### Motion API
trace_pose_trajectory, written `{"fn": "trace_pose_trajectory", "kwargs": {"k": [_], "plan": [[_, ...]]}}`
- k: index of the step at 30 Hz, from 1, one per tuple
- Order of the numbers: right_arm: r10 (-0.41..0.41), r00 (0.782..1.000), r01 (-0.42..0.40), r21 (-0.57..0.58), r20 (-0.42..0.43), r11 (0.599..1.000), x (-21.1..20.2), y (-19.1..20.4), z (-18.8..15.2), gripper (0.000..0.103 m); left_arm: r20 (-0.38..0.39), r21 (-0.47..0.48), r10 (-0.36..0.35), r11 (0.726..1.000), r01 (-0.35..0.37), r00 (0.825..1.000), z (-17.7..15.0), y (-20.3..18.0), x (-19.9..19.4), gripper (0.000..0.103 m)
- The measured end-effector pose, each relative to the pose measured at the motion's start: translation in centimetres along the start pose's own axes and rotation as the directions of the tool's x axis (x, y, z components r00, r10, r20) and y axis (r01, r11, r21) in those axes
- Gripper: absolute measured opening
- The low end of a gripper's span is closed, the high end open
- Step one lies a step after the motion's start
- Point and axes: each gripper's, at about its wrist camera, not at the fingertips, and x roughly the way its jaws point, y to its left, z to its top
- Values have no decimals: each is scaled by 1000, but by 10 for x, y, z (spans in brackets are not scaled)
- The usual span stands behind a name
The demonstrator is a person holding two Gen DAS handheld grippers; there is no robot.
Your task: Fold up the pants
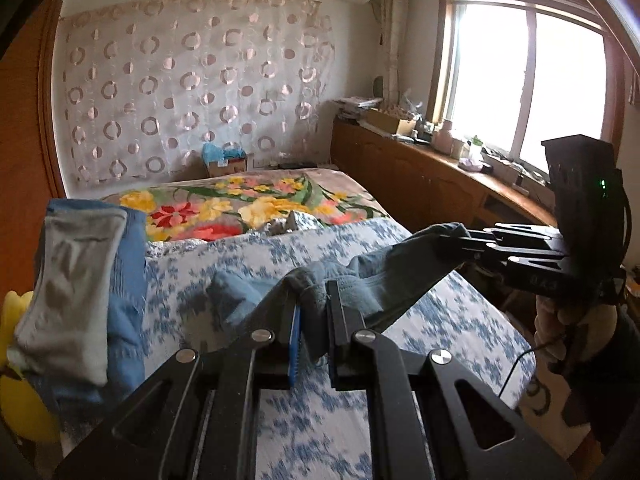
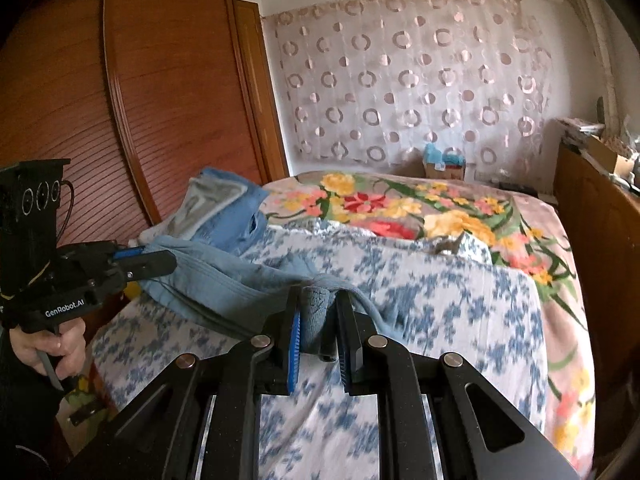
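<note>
With both grippers clamped on the pants (image 2: pixel 224 284), left gripper (image 1: pixel 312 304) and right gripper (image 2: pixel 318 312) hold them stretched above the bed (image 2: pixel 440 300); next, probably lay them flat ahead.

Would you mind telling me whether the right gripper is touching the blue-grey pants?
Touching. The right wrist view shows the right gripper with its fingers clamped on a bunched fold of the pants.

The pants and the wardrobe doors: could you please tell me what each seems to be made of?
The pants look like soft, matte grey-blue knit, probably cotton jersey: they sag and bunch, with stitched seams. The wardrobe doors look like reddish varnished wood, slatted and glossy; veneer is possible.
</note>
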Motion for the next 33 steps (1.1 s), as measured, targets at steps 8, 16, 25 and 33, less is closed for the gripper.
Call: {"fn": "trace_pose_trajectory", "kwargs": {"k": [8,16,25,33], "plan": [[-35,999,35,-5,-17,999,-39,12,-4,15,4,26,-18,999,18,1000,-8,-14,-17,11],[-34,999,34,2,-40,999,-56,27,-33,15,-13,31,-23,999,23,1000,-32,-24,-28,11],[-26,998,27,21,-64,999,-60,34,-57,15,-43,30,-21,999,22,999,-63,-31,-33,11],[7,997,0,91,-76,996,-61,35,-81,15,-71,6,-25,1000,26,997,-89,-34,-37,11]]}}
